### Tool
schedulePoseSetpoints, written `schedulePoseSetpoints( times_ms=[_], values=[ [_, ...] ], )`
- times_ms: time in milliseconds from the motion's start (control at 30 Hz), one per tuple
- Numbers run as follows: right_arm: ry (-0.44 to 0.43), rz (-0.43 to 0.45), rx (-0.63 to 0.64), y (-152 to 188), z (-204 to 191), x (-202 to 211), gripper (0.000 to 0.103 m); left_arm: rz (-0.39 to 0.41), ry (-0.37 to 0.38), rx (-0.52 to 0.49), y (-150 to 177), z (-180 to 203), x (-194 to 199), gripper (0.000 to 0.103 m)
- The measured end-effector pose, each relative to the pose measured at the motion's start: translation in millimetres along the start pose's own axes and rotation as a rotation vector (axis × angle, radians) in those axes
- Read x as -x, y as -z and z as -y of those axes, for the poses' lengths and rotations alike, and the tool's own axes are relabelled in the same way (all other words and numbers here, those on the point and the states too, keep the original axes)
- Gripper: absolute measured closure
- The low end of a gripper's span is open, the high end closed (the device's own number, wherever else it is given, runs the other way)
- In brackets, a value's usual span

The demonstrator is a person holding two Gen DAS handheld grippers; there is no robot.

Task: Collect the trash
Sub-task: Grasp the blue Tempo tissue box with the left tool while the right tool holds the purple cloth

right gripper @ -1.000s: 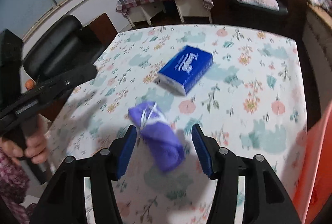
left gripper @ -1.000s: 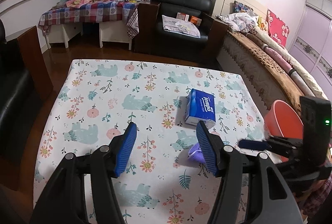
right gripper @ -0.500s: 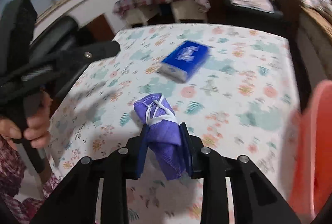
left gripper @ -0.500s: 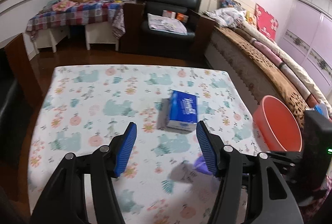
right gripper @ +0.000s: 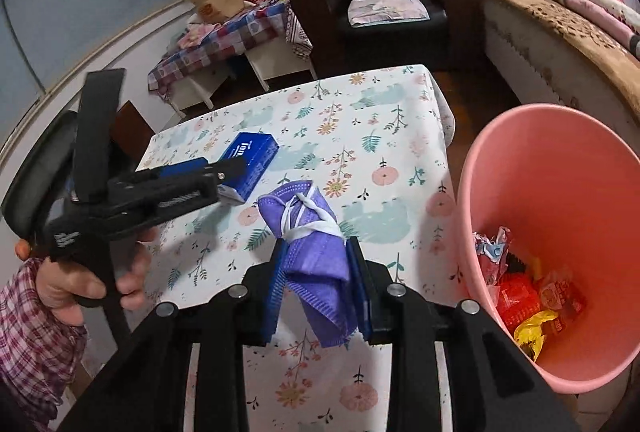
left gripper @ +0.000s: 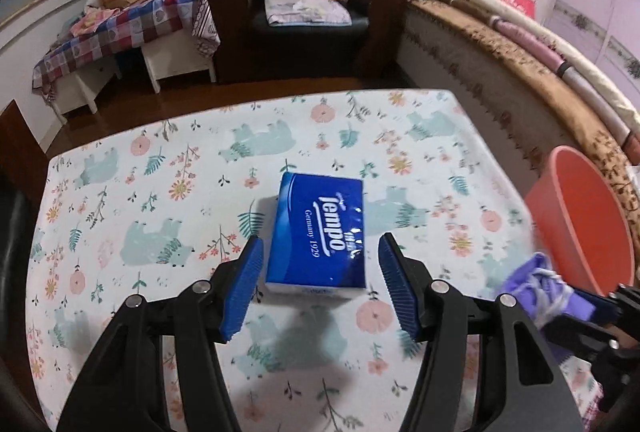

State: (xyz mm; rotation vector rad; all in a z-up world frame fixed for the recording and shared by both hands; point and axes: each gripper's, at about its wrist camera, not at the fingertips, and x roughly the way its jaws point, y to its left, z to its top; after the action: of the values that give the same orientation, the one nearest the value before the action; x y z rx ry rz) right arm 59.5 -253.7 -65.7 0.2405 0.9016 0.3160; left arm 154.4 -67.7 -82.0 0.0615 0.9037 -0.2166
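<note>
While the purple mask [right gripper: 320,256] is clamped in the right gripper [right gripper: 318,292], it should be carried right, over the pink bin [right gripper: 560,152], before release; the left gripper [left gripper: 320,288] is spread around the tissue pack [left gripper: 320,232].

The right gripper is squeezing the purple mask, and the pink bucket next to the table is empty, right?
Not quite. The right gripper does squeeze the purple mask, and the pink bucket is next to the table, but it is not empty: the right wrist view shows red and yellow wrappers inside it.
</note>
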Motion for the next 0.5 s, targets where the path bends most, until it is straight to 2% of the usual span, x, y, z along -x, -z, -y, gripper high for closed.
schedulePoseSetpoints(
  times_ms=[67,333,400,500],
  values=[
    [-0.001,-0.008,0.000,1.3,-0.5,-3.7,0.074,-0.017,-0.025,0.007,0.7,-1.8,-8.1,0.043],
    [-0.007,-0.015,0.005,2.0,-1.1,-8.5,0.074,0.001,-0.031,0.029,2.8,-0.4,-11.6,0.044],
    [-0.004,-0.011,0.004,1.6,-1.6,-7.4,0.074,0.010,-0.045,0.038,3.9,1.1,-10.4,0.050],
    [-0.006,0.004,0.007,1.5,-2.9,-2.5,0.074,0.022,-0.041,0.066,5.6,2.5,-3.0,0.050]
  ],
)
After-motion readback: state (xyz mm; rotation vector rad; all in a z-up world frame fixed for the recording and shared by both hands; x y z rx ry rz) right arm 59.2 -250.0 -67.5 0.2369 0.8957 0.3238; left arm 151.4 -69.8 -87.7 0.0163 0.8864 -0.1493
